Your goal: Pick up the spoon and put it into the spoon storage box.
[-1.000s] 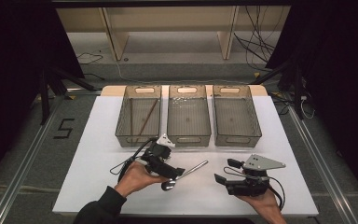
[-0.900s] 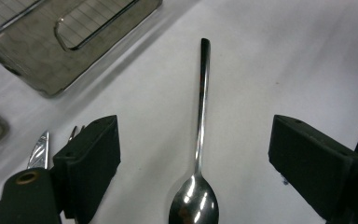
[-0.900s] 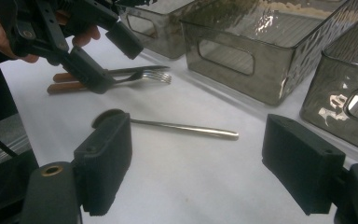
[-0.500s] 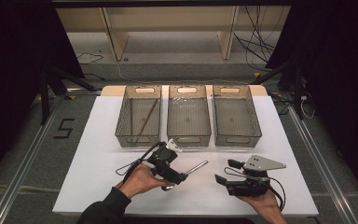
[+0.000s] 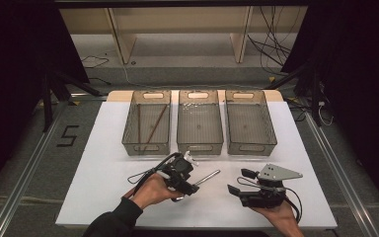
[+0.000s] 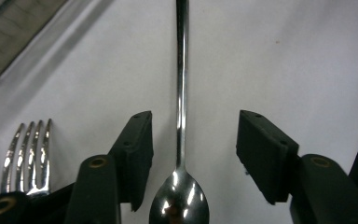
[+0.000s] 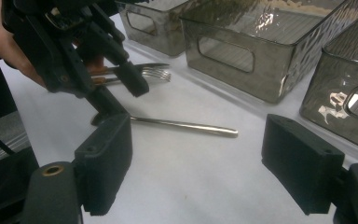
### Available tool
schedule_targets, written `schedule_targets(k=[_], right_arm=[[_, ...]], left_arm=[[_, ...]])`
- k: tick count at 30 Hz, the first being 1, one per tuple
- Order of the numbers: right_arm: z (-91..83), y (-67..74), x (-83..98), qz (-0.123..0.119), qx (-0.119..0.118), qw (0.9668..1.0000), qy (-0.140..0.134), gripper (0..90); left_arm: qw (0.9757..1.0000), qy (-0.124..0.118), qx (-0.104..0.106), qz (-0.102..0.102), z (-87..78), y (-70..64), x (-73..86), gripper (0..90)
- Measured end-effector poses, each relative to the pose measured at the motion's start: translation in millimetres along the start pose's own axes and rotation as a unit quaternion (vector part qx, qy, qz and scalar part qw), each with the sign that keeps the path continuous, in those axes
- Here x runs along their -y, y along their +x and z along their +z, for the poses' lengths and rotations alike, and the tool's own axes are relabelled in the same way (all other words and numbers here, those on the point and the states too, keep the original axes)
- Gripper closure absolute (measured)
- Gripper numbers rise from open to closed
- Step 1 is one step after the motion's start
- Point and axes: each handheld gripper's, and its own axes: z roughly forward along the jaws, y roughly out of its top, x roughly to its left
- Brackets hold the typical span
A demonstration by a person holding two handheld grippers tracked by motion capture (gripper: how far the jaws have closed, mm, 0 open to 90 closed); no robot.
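A metal spoon lies on the white table, its handle pointing away to the right. My left gripper is tipped down over the spoon's neck. In the left gripper view, both black pads stand on either side of the thin stem with gaps. The jaws have just been closing with the spoon between them and do not press on it. A fork lies beside the spoon. My right gripper rests open at the front right, nothing between its pads.
Three smoky clear bins stand in a row at the back: the left bin holds thin brown sticks, beside it the middle bin and the right bin. The left gripper's cable loops on the table.
The left gripper has shifted right and dipped down onto the spoon. Its jaws have narrowed around the stem. The right gripper has stayed put.
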Motion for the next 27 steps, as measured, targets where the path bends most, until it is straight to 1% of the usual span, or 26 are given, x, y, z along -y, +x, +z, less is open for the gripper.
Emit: schedule_targets(k=[2,3,6,8,10,13,16,17,18,21,24,27], right_arm=[[0.2,0.5,-0.1,-0.002,0.0,1.0,-0.001,25.5],[0.5,1.1,-0.1,-0.001,-0.001,1.0,0.0,25.5],[1.2,1.6,-0.3,-0.003,-0.001,1.0,0.001,25.6],[1.2,1.5,-0.2,-0.004,-0.001,1.0,0.002,25.6],[1.6,1.2,0.0,-0.004,-0.001,1.0,0.002,25.7],[1.7,1.5,0.0,-0.004,-0.002,1.0,0.002,25.9],[1.8,1.8,-0.1,-0.005,-0.001,1.0,0.003,25.9],[1.8,1.8,-0.1,-0.005,-0.001,1.0,0.002,25.9],[1.7,2.0,-0.2,-0.005,-0.001,1.0,0.002,25.9],[1.4,2.4,-0.4,-0.006,-0.001,1.0,0.002,26.0],[1.5,2.4,-0.4,-0.007,-0.001,1.0,0.003,26.1],[1.6,2.6,-0.5,-0.007,0.0,1.0,0.003,26.1]], left_arm=[[1.0,0.007,-0.003,-0.001,3.9,-1.1,0.2,48.6],[0.9999,0.014,-0.003,0.004,5.3,-0.3,0.2,50.4],[0.9997,0.024,-0.009,0.002,9.9,1.3,1.1,54.5],[0.9995,0.033,-0.003,0.002,11.4,3.2,1.2,57.9],[0.9994,0.035,-0.004,-0.001,13.3,3.7,1.1,60.3],[0.9988,0.047,-0.006,0.005,16.1,3.5,0.3,62.1],[0.9982,0.056,-0.012,0.015,18.5,1.1,-0.6,65.8],[0.9981,0.06,-0.013,0.013,19.0,0.2,-1.1,66.6],[0.9978,0.061,-0.015,0.018,19.1,0.3,-1.7,66.9],[0.9977,0.064,-0.019,0.016,19.4,0.1,-2.5,70.0],[0.9975,0.066,-0.021,0.016,19.7,-0.4,-3.1,71.0],[0.997,0.069,-0.028,0.02,20.1,-1.7,-3.7,72.5]])
